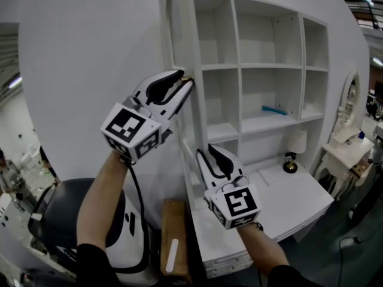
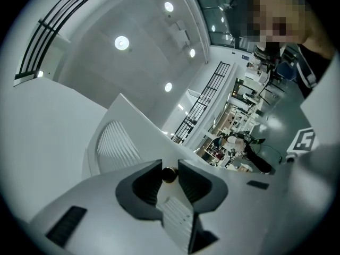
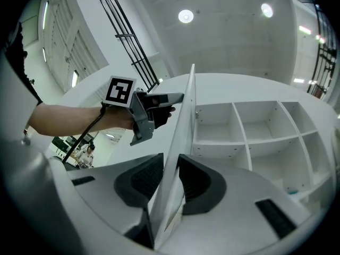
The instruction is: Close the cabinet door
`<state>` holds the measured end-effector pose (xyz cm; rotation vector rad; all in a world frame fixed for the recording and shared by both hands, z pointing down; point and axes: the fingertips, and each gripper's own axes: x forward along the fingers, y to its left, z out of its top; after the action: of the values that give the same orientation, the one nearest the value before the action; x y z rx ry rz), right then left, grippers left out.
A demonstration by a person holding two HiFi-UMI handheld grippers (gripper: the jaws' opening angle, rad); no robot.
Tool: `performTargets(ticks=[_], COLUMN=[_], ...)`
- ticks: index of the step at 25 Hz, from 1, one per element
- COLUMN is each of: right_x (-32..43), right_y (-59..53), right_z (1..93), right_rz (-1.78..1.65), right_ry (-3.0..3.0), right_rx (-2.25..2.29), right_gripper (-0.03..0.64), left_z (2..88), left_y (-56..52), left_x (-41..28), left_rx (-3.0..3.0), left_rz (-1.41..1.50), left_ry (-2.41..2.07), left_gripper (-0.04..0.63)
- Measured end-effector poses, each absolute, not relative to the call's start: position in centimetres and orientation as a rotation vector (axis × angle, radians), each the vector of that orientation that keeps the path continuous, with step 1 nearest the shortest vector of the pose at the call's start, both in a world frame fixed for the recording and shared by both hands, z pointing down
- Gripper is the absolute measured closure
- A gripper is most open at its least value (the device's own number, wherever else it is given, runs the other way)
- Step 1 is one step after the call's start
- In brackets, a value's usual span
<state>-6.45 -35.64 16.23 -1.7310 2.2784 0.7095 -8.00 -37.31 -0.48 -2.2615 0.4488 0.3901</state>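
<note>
At center-left of the head view, 1 cabinet door stands open, edge-on. 2 grippers meet it: the left gripper pinches 1 brass knob, and the right gripper clamps the door's edge. To the right, 1 white cabinet holds 1 teal item above a white desktop.

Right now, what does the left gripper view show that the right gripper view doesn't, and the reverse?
Left gripper view only: the brass knob pinched between the left claw's jaws, the louvred panel, and a busy hall beyond.
Right gripper view only: the cabinet shelves, the right claw closed on the cabinet door seen edge-on, and the left claw from outside.
Both: that same white door, each time in the view's own claw.
</note>
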Motion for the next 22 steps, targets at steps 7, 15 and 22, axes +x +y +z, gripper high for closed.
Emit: performTargets(ticks=[7, 15, 22], right_x=[-4.8, -3.4, -2.5], right_y=[-35.8, -36.0, -36.3], right_z=[16.5, 16.5, 16.6], right_rz=[0.708, 0.701, 0.692], right_ry=[2.232, 2.176, 2.132], right_rx=[-1.770, -1.767, -1.771], right_gripper=[0.514, 0.517, 0.518], left_z=[-0.6, -0.9, -0.6], left_y=[-37.2, -36.6, -37.0], left_x=[-6.4, -4.8, -4.1], left_rx=[-2.267, -2.266, -2.283], left_rz=[0.408, 0.390, 0.400], left_ry=[0.403, 0.357, 0.370], left_gripper=[0.499, 0.500, 0.500])
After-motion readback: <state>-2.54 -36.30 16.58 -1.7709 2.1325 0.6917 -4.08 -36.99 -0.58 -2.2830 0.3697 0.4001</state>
